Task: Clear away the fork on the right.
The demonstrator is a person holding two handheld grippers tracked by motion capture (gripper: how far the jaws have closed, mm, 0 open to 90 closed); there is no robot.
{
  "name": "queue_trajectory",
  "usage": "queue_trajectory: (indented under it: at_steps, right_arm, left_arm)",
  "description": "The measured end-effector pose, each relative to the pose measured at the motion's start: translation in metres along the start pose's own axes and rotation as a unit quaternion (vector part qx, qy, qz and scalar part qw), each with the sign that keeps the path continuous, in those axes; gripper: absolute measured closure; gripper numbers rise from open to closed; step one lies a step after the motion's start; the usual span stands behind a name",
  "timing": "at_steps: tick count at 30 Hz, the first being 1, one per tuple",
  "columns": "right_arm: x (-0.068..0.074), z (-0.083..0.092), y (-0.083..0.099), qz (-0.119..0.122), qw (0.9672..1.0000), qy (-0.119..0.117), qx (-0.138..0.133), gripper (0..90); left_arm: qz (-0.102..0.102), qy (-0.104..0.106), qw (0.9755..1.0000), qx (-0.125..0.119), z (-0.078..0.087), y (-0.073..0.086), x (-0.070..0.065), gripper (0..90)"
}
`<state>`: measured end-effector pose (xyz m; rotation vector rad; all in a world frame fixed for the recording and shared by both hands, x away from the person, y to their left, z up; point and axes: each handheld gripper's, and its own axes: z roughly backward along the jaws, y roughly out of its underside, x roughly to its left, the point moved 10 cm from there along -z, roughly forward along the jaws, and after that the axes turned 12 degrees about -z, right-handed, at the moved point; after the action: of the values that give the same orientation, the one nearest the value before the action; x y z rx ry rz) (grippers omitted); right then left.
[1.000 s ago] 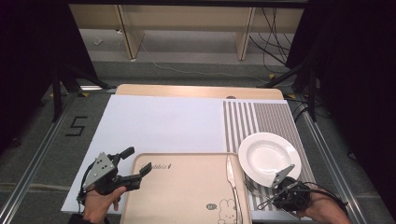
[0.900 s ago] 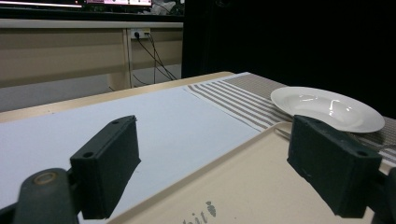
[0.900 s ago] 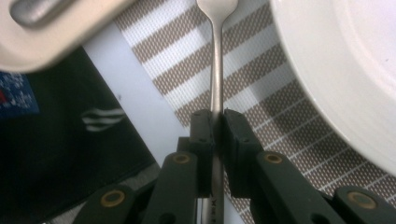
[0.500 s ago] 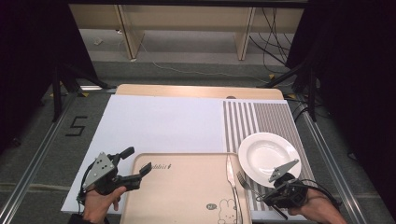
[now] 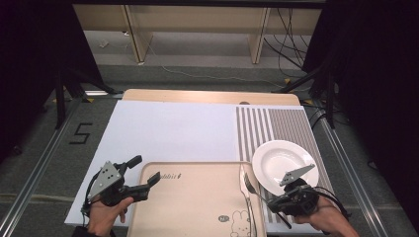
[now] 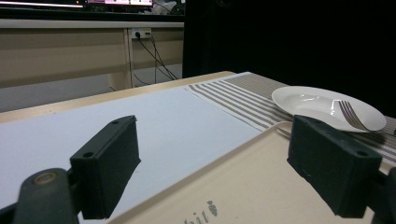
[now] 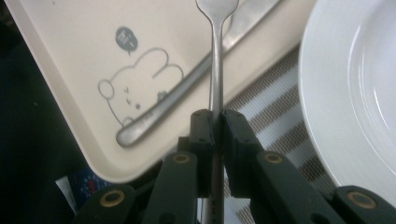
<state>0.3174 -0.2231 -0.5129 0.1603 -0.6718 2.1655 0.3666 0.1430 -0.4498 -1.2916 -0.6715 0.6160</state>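
Observation:
My right gripper (image 5: pixel 274 203) is at the front right, shut on the handle of a silver fork (image 5: pixel 251 186). In the right gripper view the fork (image 7: pixel 215 56) runs straight out from the shut jaws, and its head hangs over the right edge of a beige tray (image 7: pixel 70 60) with a rabbit drawing. A knife (image 7: pixel 187 88) lies on that tray under the fork. The white plate (image 5: pixel 280 165) sits on the striped mat just right of the fork. My left gripper (image 5: pixel 144 169) stands open at the tray's (image 5: pixel 197 202) left edge with nothing between its jaws.
A white mat (image 5: pixel 168 131) covers the table's middle and left, and a grey striped mat (image 5: pixel 276 126) the right. The wooden table edge (image 5: pixel 207 95) runs along the back. Dark curtains and floor rails flank the table, with shelving and cables behind.
My right gripper has shifted a little left and turned, swinging the fork's head from the plate's near edge over to the tray's right edge. The left gripper has stayed put.

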Motion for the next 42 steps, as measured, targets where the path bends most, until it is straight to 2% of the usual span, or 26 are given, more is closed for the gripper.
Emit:
queue_trajectory:
  at_steps: [5, 14, 23, 29, 37, 42]
  right_arm:
    - [0.010, -0.005, -0.011, -0.003, 0.9998, -0.015, -0.012, 83.6]
    - [0.021, -0.013, -0.021, 0.003, 0.9996, -0.018, -0.024, 83.6]
    - [0.034, -0.020, -0.026, 0.017, 0.9993, -0.032, -0.011, 83.6]
    - [0.043, -0.024, -0.032, 0.011, 0.9987, -0.047, -0.012, 83.6]
    - [0.058, -0.037, -0.039, 0.021, 0.9978, -0.062, 0.002, 83.6]
    - [0.065, -0.043, -0.041, 0.015, 0.9976, -0.066, 0.011, 83.6]
  left_arm:
    - [0.000, -0.001, 1.0000, 0.000, 0.000, 0.000, 0.000, 16.0]
    - [0.000, -0.001, 1.0000, 0.001, 0.000, 0.000, 0.000, 16.0]
    - [0.000, -0.001, 1.0000, 0.000, 0.000, 0.000, 0.000, 16.0]
    - [0.000, 0.000, 1.0000, 0.001, 0.000, 0.000, 0.000, 16.0]
    - [0.001, 0.000, 1.0000, 0.001, 0.000, 0.001, 0.000, 16.0]
    - [0.002, 0.000, 1.0000, 0.001, 0.000, 0.001, 0.001, 16.0]
